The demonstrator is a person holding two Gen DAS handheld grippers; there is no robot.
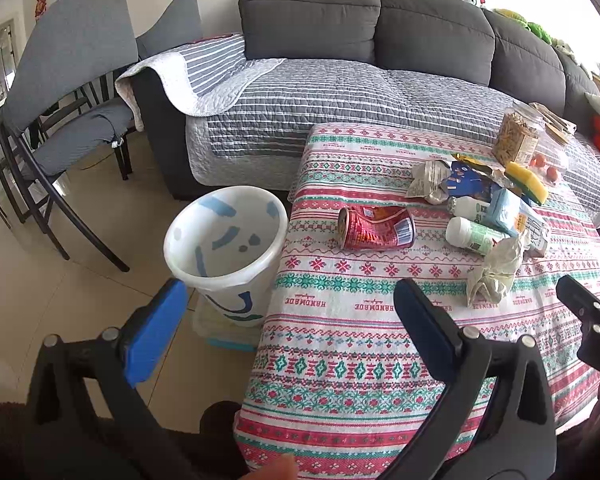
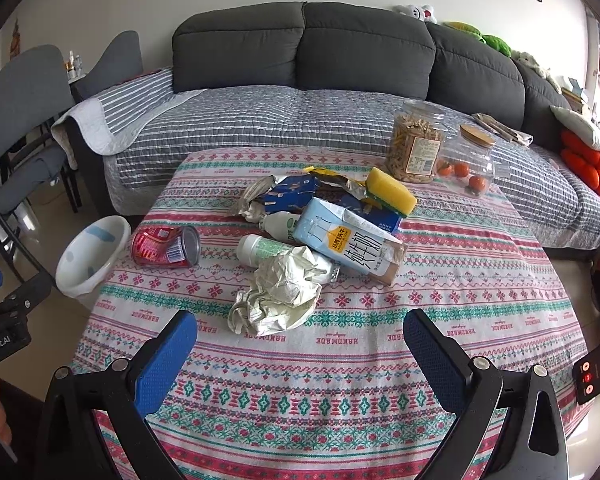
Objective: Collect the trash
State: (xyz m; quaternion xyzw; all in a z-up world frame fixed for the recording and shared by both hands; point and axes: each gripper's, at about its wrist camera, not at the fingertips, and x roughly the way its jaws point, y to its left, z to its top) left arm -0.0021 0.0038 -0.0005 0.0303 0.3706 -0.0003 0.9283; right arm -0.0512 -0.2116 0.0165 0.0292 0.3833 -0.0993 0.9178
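Right wrist view shows us our right gripper [image 2: 300, 340] hovering low over the patterned tablecloth [image 2: 340, 400], jaws spread wide with nothing between them. Just ahead of it we see a crumpled paper wad [image 2: 278, 294], and behind that a heap of trash near the table's middle: two small white bottles [image 2: 260, 248] lying on their sides, a light blue milk carton [image 2: 348, 244] tipped over them, and torn blue and silver wrappers [image 2: 288, 194] behind. A yellow sponge [image 2: 392, 190] rests on the back of the heap. A dented red can [image 2: 166, 247] lies on its side to the left, apart from the heap and near the table's left edge. Farther back stand a clear jar of snacks [image 2: 416, 144] and a clear jar holding small red fruits [image 2: 470, 166].

From the left wrist view we find our left gripper [image 1: 290, 304] also spread open and empty, straddling the table's left edge. One finger hangs over the floor beside the white bin [image 1: 224, 248], which stands on the floor touching the cloth's hanging side. A grey sofa [image 1: 340, 80] sits behind the table.
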